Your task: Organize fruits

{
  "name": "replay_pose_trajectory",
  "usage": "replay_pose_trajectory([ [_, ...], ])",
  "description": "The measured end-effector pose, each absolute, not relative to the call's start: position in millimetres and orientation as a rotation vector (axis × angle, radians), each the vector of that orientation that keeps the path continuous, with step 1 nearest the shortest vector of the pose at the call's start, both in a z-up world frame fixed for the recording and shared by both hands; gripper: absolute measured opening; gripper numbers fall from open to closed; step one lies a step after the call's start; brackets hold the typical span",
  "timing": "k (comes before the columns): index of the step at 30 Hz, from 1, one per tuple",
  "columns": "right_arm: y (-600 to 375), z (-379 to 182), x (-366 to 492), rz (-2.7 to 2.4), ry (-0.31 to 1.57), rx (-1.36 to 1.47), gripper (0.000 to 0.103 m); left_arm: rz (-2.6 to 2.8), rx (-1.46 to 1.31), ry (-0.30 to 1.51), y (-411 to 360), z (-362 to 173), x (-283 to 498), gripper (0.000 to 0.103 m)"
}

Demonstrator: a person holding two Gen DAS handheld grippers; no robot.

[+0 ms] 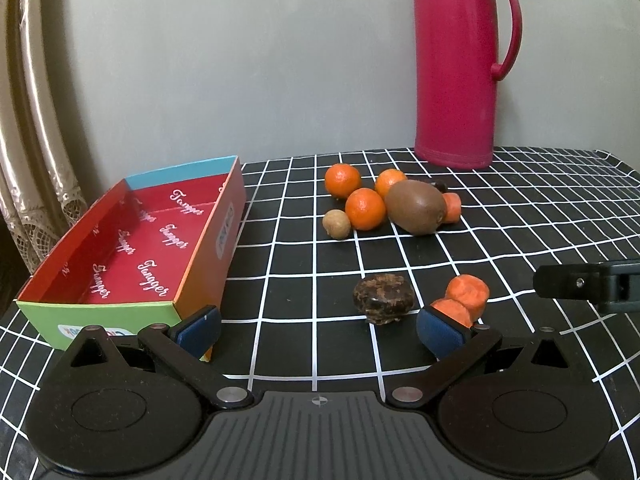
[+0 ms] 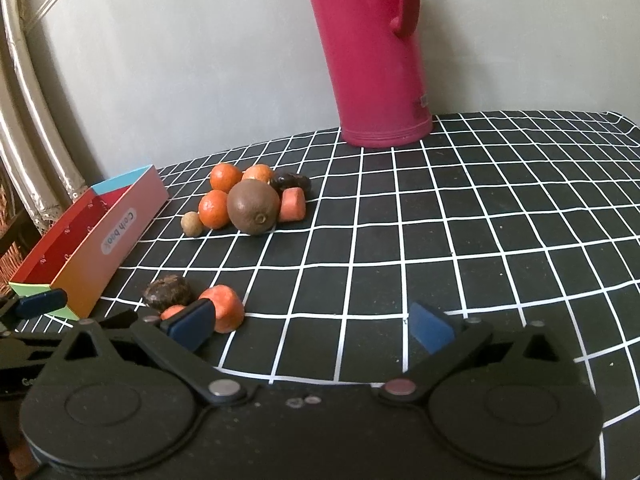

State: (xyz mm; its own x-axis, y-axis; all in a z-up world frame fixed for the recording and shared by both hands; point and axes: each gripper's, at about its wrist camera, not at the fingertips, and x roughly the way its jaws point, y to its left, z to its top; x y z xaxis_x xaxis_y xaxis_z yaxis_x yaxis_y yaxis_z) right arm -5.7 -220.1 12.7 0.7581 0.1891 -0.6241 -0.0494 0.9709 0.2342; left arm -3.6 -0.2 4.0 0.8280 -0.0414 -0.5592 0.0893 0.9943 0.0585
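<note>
A cardboard box (image 1: 208, 232) with a red inside stands at the left with nothing in it; its side (image 2: 100, 244) also shows in the right wrist view. A pile further back holds three mandarins (image 1: 365, 208), a kiwi (image 1: 416, 207), a small brown longan (image 1: 337, 224), a carrot piece (image 1: 452, 208) and a dark date (image 2: 290, 182). Closer in lie a dark lumpy fruit (image 1: 382, 298) and two orange carrot chunks (image 1: 466, 298). My left gripper (image 1: 320, 330) is open just short of the dark fruit. My right gripper (image 2: 312, 326) is open and holds nothing, with the carrot chunks (image 2: 224, 306) by its left finger.
A tall pink thermos jug (image 1: 460, 64) stands at the back against the grey wall. A black cloth with a white grid (image 2: 460, 240) covers the table, bare to the right. The right gripper's finger (image 1: 588, 286) reaches in from the right edge of the left wrist view.
</note>
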Motion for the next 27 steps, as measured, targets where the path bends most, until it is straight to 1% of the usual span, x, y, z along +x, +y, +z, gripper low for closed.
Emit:
replay_pose_trajectory([
  [8,-221,14,-6,0.13,0.697,0.216,0.103,-0.087,0.103,0.586,-4,3,-6,0.103],
  [13,-222,14,-6,0.127,0.696,0.222,0.103,-0.097,0.109,0.539,-3,5,-12,0.103],
  [18,-224,17,-7,0.12,0.694,0.24,0.103,-0.137,0.145,0.546,-9,0,-16,0.103],
  [27,-234,33,-16,0.151,0.633,0.297,0.103,-0.22,0.177,0.531,-34,-7,-15,0.103],
])
